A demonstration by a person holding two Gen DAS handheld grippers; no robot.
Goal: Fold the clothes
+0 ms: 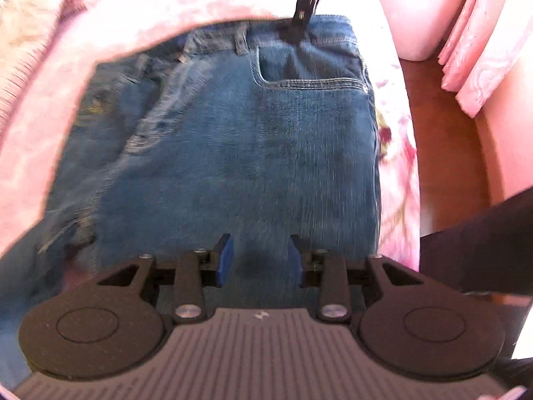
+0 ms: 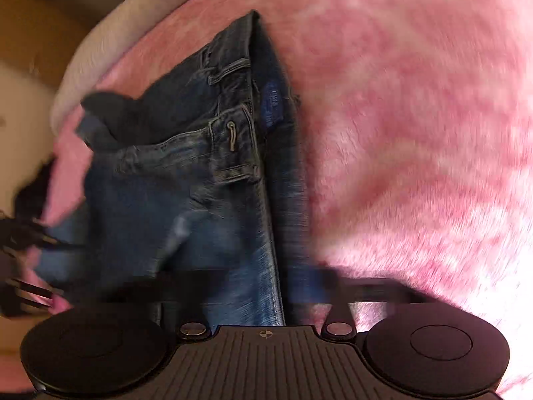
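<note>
Pink blanket (image 1: 40,153), jeans (image 1: 233,140) beneath fingers (image 1: 225,256)

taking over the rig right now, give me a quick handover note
Left gripper: open, empty, just above the jeans.
Right gripper: tip at the waistband; too blurred to tell if it grips.
Jeans: lying on the pink blanket.
Done: they look folded in half lengthwise.
Left: probably folding them across into a compact stack.
</note>
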